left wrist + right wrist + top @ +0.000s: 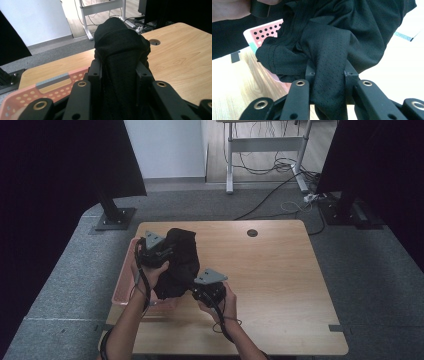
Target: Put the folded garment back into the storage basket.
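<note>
A black mesh garment (179, 262) hangs bunched between the two grippers above the left part of the wooden table (270, 275). My left gripper (159, 252) is shut on its upper end; in the left gripper view the cloth (120, 62) is pinched between the jaws and rises in a lump ahead of the left gripper (119, 72). My right gripper (204, 290) is shut on the lower end; in the right gripper view a fold of the fabric (329, 50) runs down between the jaws of the right gripper (328, 72).
A pink perforated basket (122, 285) sits at the table's left edge under the garment, also seen as the basket (27, 95) and basket (262, 32). A round cable hole (252, 233) lies at the table's far side. Cables and a desk frame (265, 150) stand on the floor beyond.
</note>
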Action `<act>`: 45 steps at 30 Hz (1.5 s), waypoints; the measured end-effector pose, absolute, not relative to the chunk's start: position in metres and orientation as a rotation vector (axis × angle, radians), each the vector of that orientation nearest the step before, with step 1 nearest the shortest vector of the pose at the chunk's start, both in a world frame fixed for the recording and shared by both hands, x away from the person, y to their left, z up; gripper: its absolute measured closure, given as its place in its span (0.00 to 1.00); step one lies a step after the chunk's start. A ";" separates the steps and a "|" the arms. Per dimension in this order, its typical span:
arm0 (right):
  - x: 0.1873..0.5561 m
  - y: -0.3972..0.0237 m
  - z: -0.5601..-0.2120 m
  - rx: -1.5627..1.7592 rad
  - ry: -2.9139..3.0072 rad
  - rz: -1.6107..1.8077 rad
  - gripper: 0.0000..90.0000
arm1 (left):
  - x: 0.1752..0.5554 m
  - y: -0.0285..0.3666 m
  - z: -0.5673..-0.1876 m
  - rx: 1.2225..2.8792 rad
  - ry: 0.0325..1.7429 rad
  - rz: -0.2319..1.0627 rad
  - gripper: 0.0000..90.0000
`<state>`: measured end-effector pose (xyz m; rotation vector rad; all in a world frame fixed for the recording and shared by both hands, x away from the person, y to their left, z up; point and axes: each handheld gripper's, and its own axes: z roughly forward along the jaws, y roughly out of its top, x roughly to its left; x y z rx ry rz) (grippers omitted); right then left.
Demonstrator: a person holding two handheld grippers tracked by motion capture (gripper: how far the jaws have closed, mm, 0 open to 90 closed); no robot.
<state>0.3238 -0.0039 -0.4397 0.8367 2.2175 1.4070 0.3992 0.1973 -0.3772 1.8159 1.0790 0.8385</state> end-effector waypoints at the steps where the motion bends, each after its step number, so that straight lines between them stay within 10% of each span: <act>1: 0.324 -0.003 -0.440 0.836 2.218 1.407 0.81 | 0.399 0.198 -0.377 1.815 1.080 0.840 0.72; 45: 0.327 0.047 -0.438 0.775 2.243 1.422 0.80 | 0.396 0.240 -0.378 1.789 1.126 0.879 0.72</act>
